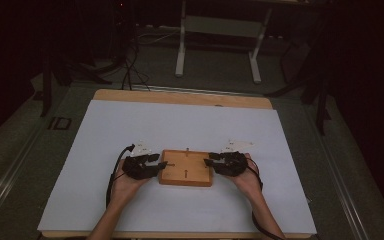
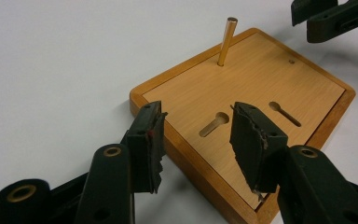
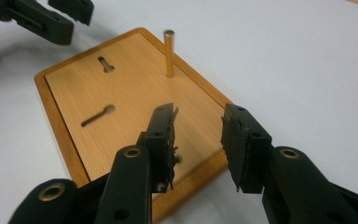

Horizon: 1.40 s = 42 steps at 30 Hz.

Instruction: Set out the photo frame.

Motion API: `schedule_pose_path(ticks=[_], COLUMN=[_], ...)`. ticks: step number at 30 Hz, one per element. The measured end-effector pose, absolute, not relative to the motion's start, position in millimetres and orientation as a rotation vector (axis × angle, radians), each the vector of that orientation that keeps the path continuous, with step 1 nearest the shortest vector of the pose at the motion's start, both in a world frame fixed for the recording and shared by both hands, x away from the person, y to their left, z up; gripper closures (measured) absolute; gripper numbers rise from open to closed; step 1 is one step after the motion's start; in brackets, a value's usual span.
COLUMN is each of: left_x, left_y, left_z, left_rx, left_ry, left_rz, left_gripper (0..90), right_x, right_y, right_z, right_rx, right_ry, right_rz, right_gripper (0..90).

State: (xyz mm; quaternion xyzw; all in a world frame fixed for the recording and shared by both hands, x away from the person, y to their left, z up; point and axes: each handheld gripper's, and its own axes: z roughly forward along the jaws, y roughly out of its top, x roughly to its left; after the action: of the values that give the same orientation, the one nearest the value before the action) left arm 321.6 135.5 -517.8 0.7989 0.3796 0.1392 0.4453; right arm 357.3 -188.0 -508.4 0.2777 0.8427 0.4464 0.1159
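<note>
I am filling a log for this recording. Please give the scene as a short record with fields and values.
surface: white sheet over a wooden table
main object: wooden board with raised rim
board features: one upright metal pin; two keyhole slots
left gripper: open, jaws over the board's edge
right gripper: open, at the opposite edge
holding: nothing gripped

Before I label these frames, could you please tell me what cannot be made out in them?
- Flat wooden board, left gripper view: near corner hidden behind the left gripper.
- Same board, right gripper view: near edge hidden behind the right gripper.
- High view: upright brass peg too small and dim.
</note>
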Motion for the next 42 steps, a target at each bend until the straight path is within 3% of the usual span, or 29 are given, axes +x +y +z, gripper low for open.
schedule_pose_path(ticks=[42], left_x=[317], left_y=[126], left_z=[-518], left_rx=[2.0], left_ry=[0.901], left_rz=[0.391], left_gripper=[54.0], right_x=[386], right_y=[-127], right_z=[-507], right_rx=[0.697], right_ry=[2.513], right_rz=[1.297], right_gripper=[69.3])
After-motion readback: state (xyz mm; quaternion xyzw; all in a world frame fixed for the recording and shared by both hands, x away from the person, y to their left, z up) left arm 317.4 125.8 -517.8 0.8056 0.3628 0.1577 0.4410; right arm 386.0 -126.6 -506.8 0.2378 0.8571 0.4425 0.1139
